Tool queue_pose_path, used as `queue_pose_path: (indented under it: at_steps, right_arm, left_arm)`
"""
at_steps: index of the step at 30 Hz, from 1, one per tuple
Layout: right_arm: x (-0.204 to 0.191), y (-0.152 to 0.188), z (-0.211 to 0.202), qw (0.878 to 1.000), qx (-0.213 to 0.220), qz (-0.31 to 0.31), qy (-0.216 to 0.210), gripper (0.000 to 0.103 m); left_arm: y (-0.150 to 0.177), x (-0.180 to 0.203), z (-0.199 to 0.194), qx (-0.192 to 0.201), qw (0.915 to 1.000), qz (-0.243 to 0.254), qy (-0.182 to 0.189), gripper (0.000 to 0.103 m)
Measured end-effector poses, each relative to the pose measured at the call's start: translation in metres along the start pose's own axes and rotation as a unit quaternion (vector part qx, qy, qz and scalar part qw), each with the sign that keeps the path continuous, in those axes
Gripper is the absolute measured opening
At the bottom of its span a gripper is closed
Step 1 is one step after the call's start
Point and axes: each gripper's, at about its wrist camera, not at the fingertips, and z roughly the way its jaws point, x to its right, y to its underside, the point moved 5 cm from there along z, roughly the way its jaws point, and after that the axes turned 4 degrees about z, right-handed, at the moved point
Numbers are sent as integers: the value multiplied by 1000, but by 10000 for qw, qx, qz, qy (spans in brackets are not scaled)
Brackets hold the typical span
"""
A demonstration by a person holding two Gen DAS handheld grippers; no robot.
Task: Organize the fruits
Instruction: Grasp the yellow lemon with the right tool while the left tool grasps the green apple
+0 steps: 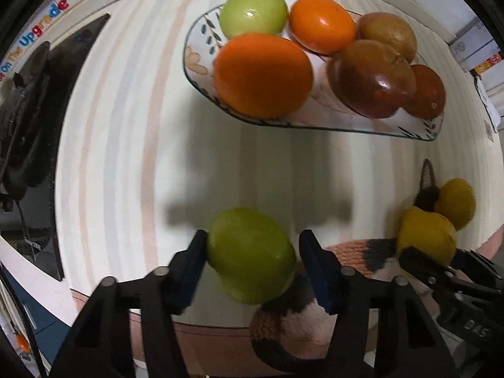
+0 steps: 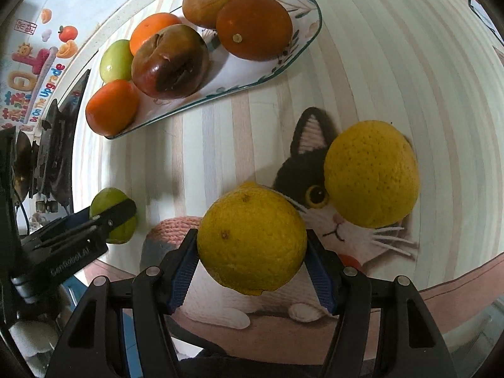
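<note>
My left gripper [image 1: 252,252] points straight down, shut on a green fruit [image 1: 250,253] that rests on the striped tablecloth; its blue pads sit on both sides of it. The right wrist view shows that gripper [image 2: 116,217] and the green fruit [image 2: 110,201] at the left. My right gripper [image 2: 252,252] is shut on a yellow citrus [image 2: 252,239] above a cat-shaped mat [image 2: 315,170]. A second yellow citrus [image 2: 371,173] lies on the mat. A patterned oval plate [image 1: 195,72] beyond holds oranges, a green fruit and brown fruits.
A black device [image 1: 28,110] stands at the table's left edge, below a wall picture with coloured letters [image 1: 41,25]. The striped cloth [image 1: 126,126] between plate and grippers is bare. The right gripper [image 1: 441,267] with its yellow citrus [image 1: 425,236] is close at my left gripper's right.
</note>
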Motion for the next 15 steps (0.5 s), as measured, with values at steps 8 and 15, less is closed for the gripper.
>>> queue_pose_path:
  at_steps: [8,15]
  right_arm:
    - [8,4,-5,10000,-66,-1,-8,68]
    - [3,4,-7,9999,70,-132,23,67]
  left_arm:
    - [4,-3,-1,45,9999,-108,66,52]
    - [14,0,-4,80,9998,-151,140,52]
